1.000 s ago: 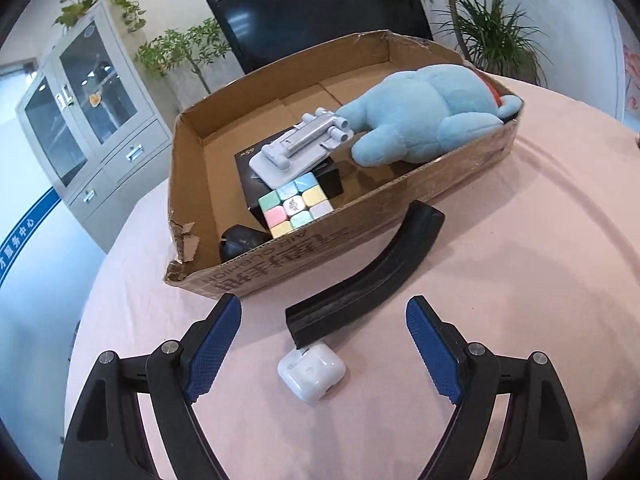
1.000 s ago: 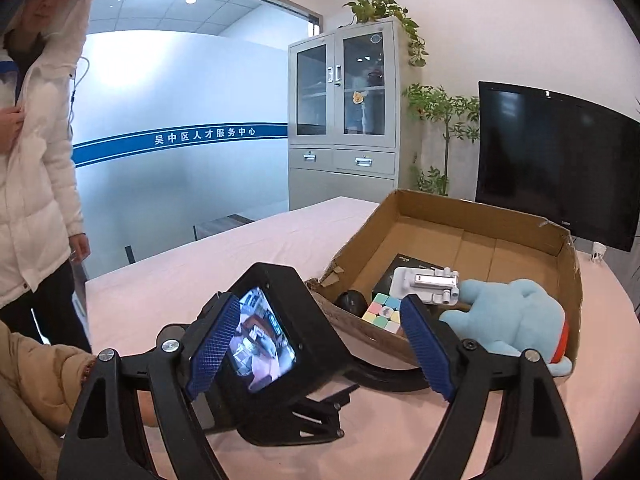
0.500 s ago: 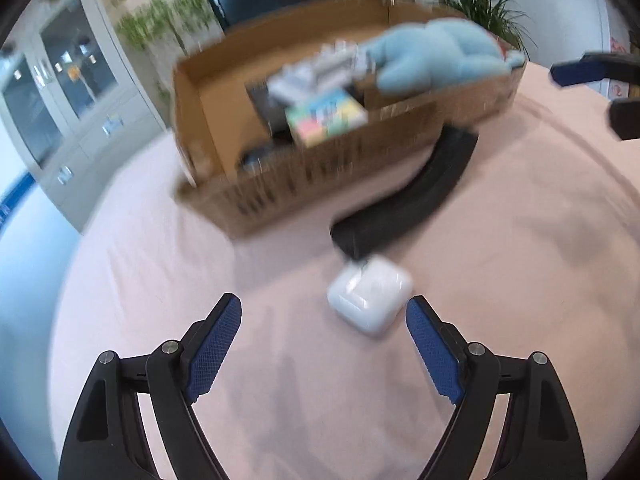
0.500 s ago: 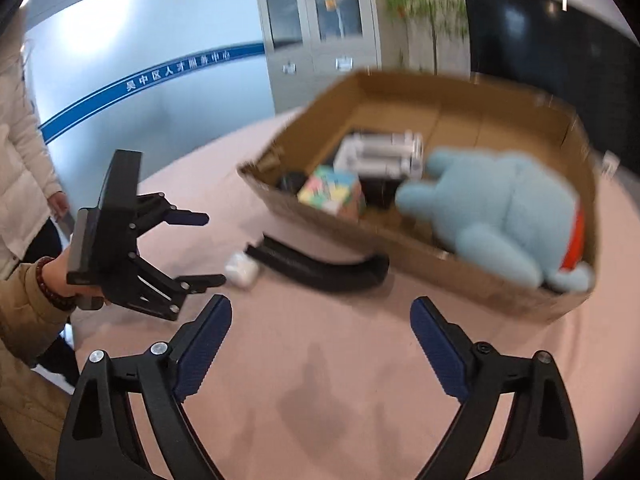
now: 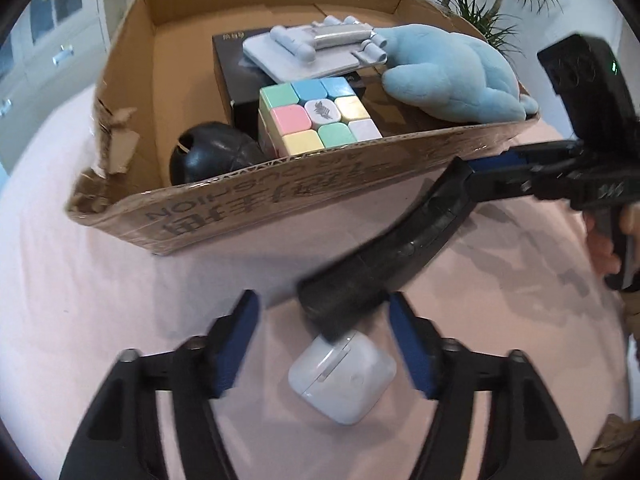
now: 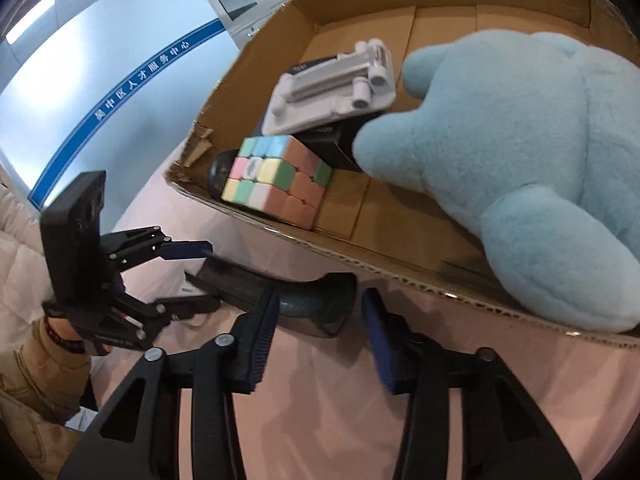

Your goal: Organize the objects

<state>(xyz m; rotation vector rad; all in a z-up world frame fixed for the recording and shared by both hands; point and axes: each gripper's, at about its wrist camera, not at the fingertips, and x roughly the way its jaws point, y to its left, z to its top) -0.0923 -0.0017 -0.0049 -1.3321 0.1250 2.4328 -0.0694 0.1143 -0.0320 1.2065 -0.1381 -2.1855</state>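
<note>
A black curved piece lies on the pink tablecloth in front of the cardboard box. My right gripper is closing on its far end, and the pads sit against both sides. In the left wrist view the right gripper shows at that end. A white earbud case lies between the fingers of my left gripper, and the piece's near end overlaps the case. The left jaws are closing, with a gap still showing on the left side of the case.
The box holds a pastel cube, a white folding stand on a black box, a dark round object and a blue plush toy. A hand holds the right gripper's handle. Bare cloth lies to the left.
Both grippers have come down and closer to the black piece, one at each end. Both pairs of jaws have narrowed a great deal. The right gripper has taken hold of the far end.
</note>
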